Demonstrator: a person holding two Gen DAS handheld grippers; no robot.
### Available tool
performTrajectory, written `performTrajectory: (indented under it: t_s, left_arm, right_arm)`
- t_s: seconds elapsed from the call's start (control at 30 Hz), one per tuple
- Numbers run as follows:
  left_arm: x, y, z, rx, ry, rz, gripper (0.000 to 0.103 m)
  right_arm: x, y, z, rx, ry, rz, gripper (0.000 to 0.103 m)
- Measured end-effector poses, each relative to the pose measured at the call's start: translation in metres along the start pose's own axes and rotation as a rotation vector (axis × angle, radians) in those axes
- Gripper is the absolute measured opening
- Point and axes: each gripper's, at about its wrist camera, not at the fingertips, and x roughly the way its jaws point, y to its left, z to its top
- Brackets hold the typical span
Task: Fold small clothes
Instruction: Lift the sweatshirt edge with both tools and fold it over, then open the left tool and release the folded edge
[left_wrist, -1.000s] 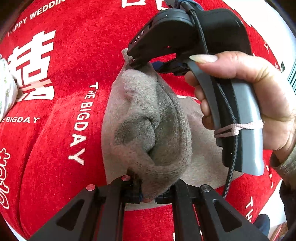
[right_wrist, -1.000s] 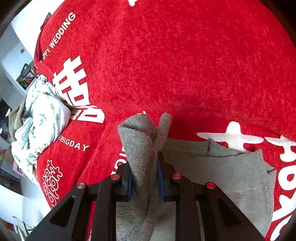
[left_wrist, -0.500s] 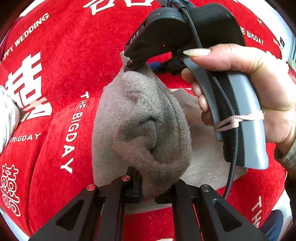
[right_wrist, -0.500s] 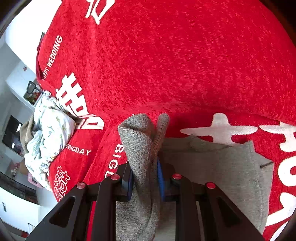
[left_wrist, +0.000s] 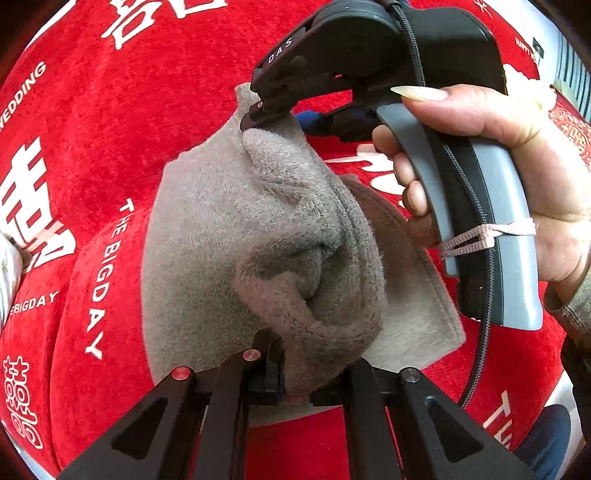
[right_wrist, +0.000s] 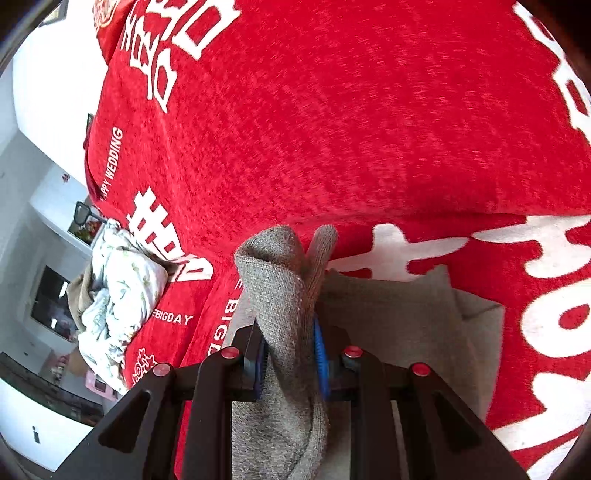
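A red cloth (left_wrist: 207, 122) is spread beneath a grey garment (left_wrist: 207, 236), part flat, part lifted. Its raised fold is stretched between the two tongs, the long axis running from the left tongs (left_wrist: 291, 387) to the right tongs (left_wrist: 273, 114); both are clenched on it.

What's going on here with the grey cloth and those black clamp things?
A person is folding a small grey knitted garment on a red wedding-print blanket, holding a two-finger gripper in each hand. The left gripper and the right gripper are each clamped on a bunched edge of it, lifting that edge above the part lying flat. A crumpled white floral cloth waits nearby.
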Motion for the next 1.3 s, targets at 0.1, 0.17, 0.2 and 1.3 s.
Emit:
performTrajectory:
  t_s: [0.1, 0.17, 0.2, 1.3]
  left_arm:
    - [0.004, -0.004, 0.004, 0.009, 0.005, -0.005, 0.008]
    - [0.006, -0.011, 0.006, 0.022, 0.005, -0.005, 0.008]
    - [0.006, -0.014, 0.007, 0.027, 0.006, -0.006, 0.008]
    - [-0.013, 0.006, 0.016, -0.062, -0.046, -0.202, 0.082]
  right_arm:
    - [-0.007, -0.010, 0.001, 0.014, -0.011, 0.007, 0.023]
    - [-0.013, -0.018, 0.001, 0.025, -0.023, 0.015, 0.023]
    - [-0.017, -0.022, 0.000, 0.030, -0.027, 0.017, 0.023]
    - [-0.081, -0.057, -0.021, 0.029, -0.152, -0.134, 0.074]
